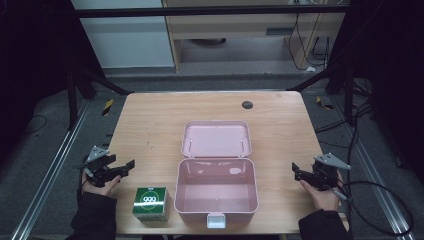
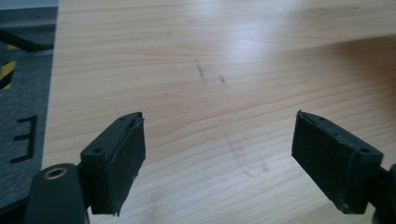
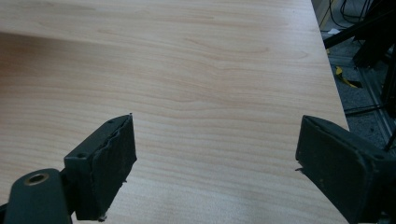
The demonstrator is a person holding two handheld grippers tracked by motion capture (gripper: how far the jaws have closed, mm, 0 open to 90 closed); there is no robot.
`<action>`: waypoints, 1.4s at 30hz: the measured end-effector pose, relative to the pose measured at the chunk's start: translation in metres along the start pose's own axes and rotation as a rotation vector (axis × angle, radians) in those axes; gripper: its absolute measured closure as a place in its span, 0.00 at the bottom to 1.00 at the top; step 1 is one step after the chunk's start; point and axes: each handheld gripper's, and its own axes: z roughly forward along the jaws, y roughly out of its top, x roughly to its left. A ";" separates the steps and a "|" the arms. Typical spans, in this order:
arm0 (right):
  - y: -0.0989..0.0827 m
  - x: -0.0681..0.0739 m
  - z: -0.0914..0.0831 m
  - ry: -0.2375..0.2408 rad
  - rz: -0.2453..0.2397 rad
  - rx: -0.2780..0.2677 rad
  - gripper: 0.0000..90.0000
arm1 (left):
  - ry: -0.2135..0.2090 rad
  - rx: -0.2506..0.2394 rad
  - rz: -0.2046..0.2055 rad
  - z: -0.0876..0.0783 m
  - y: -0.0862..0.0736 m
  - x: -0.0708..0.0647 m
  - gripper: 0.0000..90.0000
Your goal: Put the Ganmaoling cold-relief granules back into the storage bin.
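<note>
Your left gripper (image 1: 125,167) sits at the left edge of the table (image 1: 150,125), its jaws spread apart with nothing between them; in the left gripper view the left gripper (image 2: 219,140) frames only bare wood grain and a few faint dark scuffs. Your right gripper (image 1: 296,171) sits at the right edge, jaws likewise wide and empty, and the right gripper view shows the right gripper (image 3: 215,149) over plain tabletop with the table's far corner and some cables beyond.

The thing nearest your left gripper is the green box (image 1: 151,203), standing on the table near the front edge, just to the left of the pink case (image 1: 216,192) and apart from your jaws. Its top carries a white round label with digits that read roughly as "999", though the print is too small to be sure. The pink case lies open in the middle, its lid (image 1: 216,138) laid back flat behind it; the white latch (image 1: 216,220) at the front is partly cut off by the table edge. The inside of the case looks bare apart from light glare.

Your forearms are cut off at the bottom of the high view, and both sleeves merge into the dark. A small dark disc (image 1: 247,105) sits near the far edge; what it is cannot be told.
</note>
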 end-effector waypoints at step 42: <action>-0.006 0.005 0.003 0.024 -0.063 0.042 0.10 | -0.328 0.133 0.484 -0.064 0.071 -0.042 0.29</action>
